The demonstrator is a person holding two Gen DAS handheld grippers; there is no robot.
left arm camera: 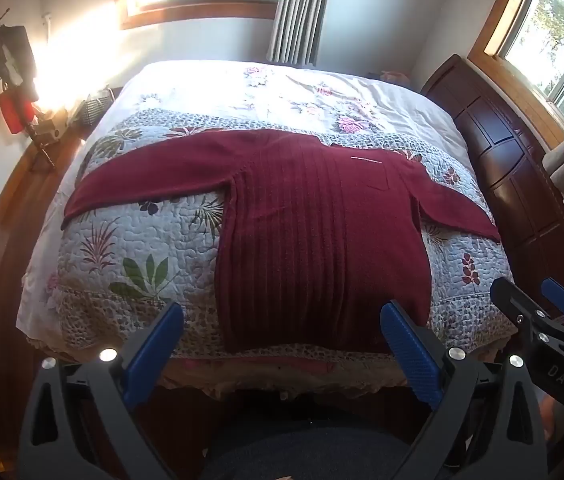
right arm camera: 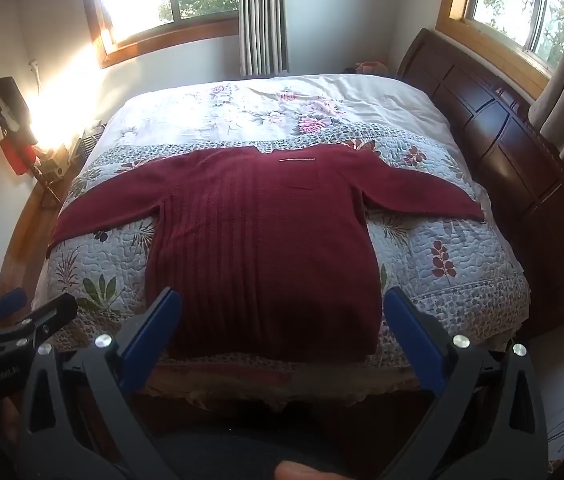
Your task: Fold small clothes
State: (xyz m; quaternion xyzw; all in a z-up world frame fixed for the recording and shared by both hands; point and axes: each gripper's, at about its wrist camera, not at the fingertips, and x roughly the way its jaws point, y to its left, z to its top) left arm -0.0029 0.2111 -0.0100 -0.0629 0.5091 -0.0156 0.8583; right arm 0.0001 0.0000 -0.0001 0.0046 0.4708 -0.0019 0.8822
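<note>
While nothing is yet gripped: both tools are held back from the bed's near edge, level with each other.
Garment: a dark red ribbed knit sweater (right arm camera: pixel 262 248) is spread flat, front up, on a floral quilted bedspread (right arm camera: pixel 441 248); both sleeves are stretched out sideways.
Long axis: the body is seen to run from the hem at the near edge of the bed to the collar at the far side; the collar points away from the grippers; the sleeves cross that axis, left and right.
Left gripper (left arm camera: pixel 282 352): its blue-padded fingers are spread wide with nothing between them; the hem lies just ahead and a little right of centre in the left wrist view.
Right gripper (right arm camera: pixel 282 336): likewise spread wide and empty; the hem is framed squarely between its fingers.
Nearness: neither tool is clearly the closer; the left sleeve (left arm camera: pixel 142 184) is judged to belong to the left gripper, the right sleeve (right arm camera: pixel 425 196) to the right.
Coming move: a sleeve or a hem corner is judged likely to be taken first; no fold has been made so far.
</note>
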